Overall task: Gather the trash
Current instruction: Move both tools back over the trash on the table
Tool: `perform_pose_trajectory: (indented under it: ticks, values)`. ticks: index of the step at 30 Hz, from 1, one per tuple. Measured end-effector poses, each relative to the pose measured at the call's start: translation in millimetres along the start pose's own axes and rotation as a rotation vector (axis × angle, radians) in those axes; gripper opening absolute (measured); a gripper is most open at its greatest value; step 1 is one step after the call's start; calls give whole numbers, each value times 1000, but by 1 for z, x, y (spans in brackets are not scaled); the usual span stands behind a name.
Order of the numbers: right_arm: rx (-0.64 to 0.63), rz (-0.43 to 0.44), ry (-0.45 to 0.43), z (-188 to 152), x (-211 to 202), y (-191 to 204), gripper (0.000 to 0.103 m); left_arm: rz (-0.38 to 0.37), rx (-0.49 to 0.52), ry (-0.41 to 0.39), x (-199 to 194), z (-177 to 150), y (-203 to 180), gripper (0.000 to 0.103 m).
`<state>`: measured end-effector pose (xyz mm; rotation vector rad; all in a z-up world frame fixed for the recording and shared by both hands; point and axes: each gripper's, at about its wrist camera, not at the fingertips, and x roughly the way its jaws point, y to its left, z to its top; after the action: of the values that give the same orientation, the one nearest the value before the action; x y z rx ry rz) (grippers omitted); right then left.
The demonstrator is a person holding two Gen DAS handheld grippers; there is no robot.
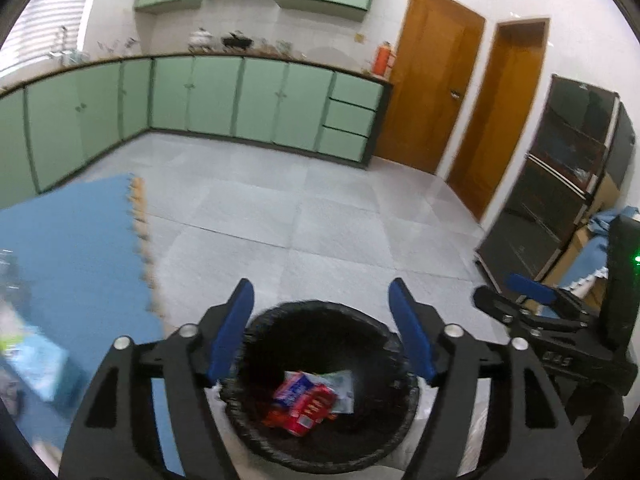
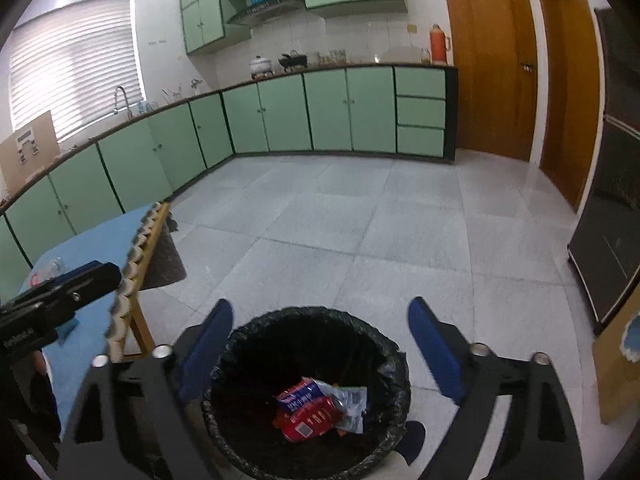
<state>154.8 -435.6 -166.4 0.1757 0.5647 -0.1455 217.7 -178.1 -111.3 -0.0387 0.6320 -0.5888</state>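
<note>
A round bin lined with a black bag stands on the floor right under both grippers. Inside lie a red and blue snack wrapper and a crumpled clear wrapper. My left gripper hangs over the bin, open, with nothing between its blue pads. My right gripper is open wider above the same bin, also empty. In the left wrist view the right gripper shows at the right edge; in the right wrist view the left gripper shows at the left.
A table with a blue cloth stands to the left, with blurred items on it. Green cabinets line the far walls, wooden doors and a dark cabinet stand at the right. Grey tiled floor lies ahead.
</note>
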Motion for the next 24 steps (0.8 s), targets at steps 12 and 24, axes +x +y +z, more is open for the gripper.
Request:
perform_pose_trajectory:
  ticks: [12,24]
  values:
    - [-57,206,-107,13,-32,91,97,269,-40,-135,-117,2,69,79]
    - [-170,356,-93,1,-20,187,97,537,-156,-129,-195,-29,170,79]
